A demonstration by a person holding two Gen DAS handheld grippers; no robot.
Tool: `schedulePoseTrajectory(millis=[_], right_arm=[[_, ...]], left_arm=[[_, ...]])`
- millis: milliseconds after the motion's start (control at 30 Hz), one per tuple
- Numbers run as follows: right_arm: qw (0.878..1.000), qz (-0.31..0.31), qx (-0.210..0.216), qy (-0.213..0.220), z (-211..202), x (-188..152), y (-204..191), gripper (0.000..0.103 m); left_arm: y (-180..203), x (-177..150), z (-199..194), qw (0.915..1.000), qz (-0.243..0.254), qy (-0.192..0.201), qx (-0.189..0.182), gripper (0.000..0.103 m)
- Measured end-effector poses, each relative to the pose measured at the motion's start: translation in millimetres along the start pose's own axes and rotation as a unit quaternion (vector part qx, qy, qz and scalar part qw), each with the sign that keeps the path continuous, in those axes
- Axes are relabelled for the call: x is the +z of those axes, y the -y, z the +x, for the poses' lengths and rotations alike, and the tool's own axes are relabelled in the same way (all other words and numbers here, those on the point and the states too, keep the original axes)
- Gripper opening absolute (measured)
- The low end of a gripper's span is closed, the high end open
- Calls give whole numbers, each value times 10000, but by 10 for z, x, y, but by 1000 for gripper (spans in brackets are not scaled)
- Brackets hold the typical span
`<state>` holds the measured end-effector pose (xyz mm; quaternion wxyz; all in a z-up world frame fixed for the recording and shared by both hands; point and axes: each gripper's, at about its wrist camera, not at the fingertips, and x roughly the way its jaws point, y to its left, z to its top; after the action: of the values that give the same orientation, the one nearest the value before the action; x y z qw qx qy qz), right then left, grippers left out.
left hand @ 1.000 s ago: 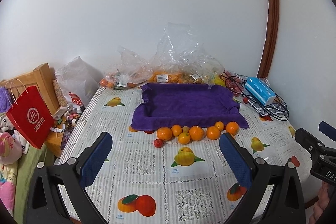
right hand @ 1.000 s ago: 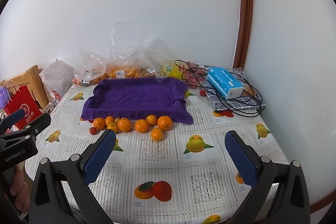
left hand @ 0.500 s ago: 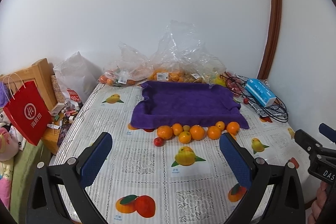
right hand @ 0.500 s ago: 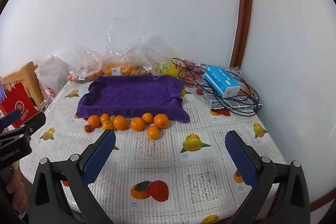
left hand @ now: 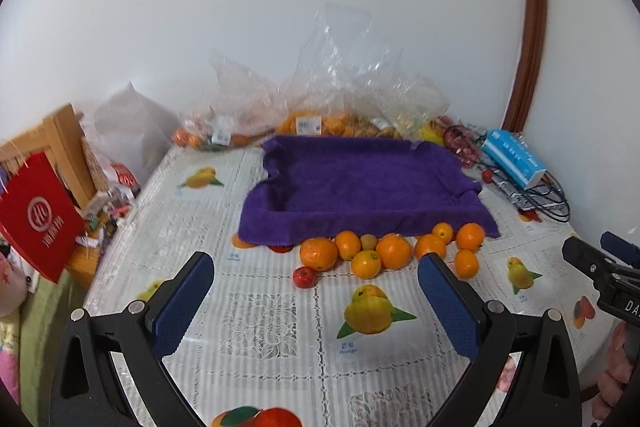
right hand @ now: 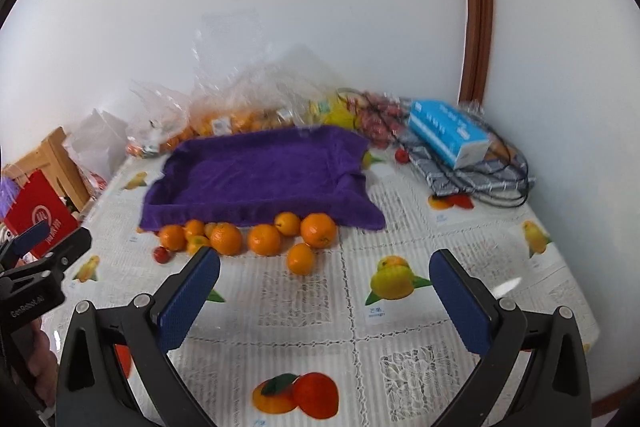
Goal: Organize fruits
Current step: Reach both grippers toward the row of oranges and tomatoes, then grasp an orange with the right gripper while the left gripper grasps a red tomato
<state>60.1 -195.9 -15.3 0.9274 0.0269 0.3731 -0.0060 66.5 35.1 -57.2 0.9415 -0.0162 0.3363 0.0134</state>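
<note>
Both grippers have drawn closer to the purple towel-lined tray [left hand: 368, 183]. The round orange citrus fruits [left hand: 394, 250] cluster along its near edge, a small red fruit [left hand: 304, 277] just left. Probably firm, smooth, apt to roll; grip across the middle. Left gripper [left hand: 316, 303] and right gripper [right hand: 324, 303] hover low, level, jaws wide, empty.

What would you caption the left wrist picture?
Open left hand-held gripper hovering before loose oranges lined along a purple towel-lined tray.
</note>
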Motion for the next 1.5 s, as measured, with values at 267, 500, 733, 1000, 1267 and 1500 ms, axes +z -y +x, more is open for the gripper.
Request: schedulePoseTrajectory(millis=[267, 500, 733, 1000, 1267, 1500], right_arm=[[9988, -64, -120, -475, 689, -51, 111, 99], [9944, 25, -50, -1052, 1214, -219, 220, 75], [9927, 70, 418, -1130, 1422, -286, 144, 70], [9892, -207, 758, -1235, 1660, -248, -187, 50], [9890, -538, 593, -1246, 1740, -300, -314, 32], [9888, -506, 653, -1244, 1707, -322, -280, 32]], left_arm=[[-37, -74, 706, 9967, -2, -810, 0, 102], [-14, -114, 1147, 9942, 30, -1069, 106, 101], [-137, -146, 1276, 9927, -122, -1200, -82, 98], [-322, -208, 1365, 9907, -280, -1325, -139, 90], [-275, -254, 1465, 9891, -183, -1435, -275, 68], [-185, -313, 1427, 9910, 31, -1294, -331, 38]])
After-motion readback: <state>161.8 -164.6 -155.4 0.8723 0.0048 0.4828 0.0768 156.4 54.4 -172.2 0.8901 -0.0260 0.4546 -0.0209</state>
